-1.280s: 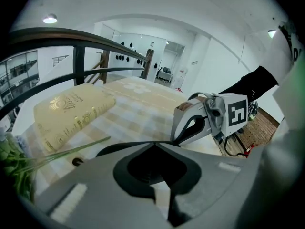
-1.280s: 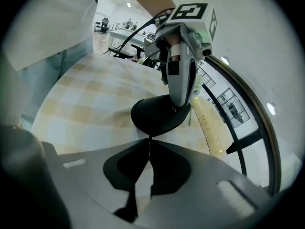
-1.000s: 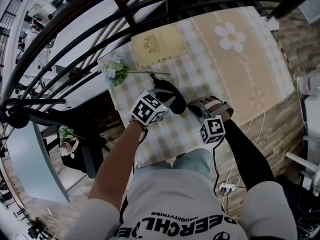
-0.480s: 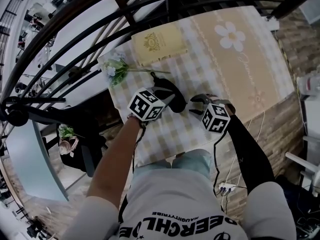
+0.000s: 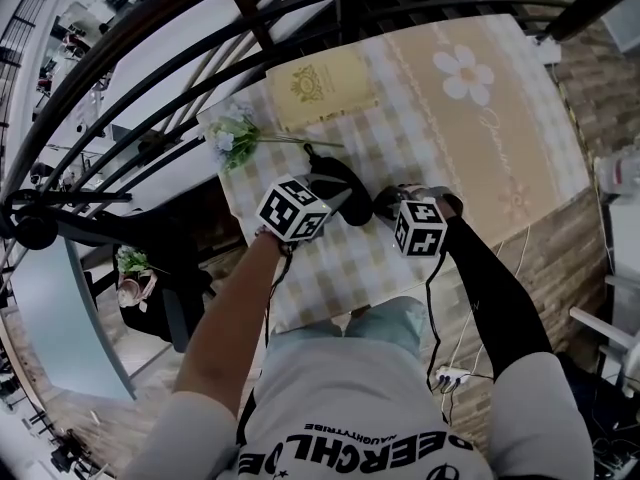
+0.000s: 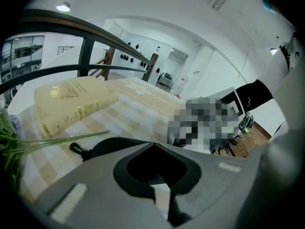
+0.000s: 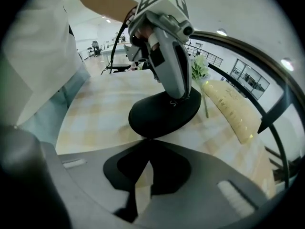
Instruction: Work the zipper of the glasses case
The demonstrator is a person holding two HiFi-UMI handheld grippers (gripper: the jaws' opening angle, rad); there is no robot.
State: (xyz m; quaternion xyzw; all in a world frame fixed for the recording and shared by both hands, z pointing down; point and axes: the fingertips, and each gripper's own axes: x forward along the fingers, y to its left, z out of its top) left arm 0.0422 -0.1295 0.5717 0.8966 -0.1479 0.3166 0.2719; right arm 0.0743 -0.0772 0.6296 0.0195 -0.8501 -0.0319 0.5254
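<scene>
Right gripper view: our left gripper (image 7: 177, 99), jaws together, pins the black oval glasses case (image 7: 157, 118), probably light and slippery, toward the table's (image 7: 95, 113) near edge, while our right gripper's (image 7: 143, 142) jaws have just closed at its end seam, the place to grip.

Zipper pull on glasses case (image 7: 164, 111): too small to see. Can't tell whether my right tongs (image 7: 143, 141), tips just closed at its rim, pinch it. Flowers (image 6: 6, 144) cut off by left gripper view's edge.
</scene>
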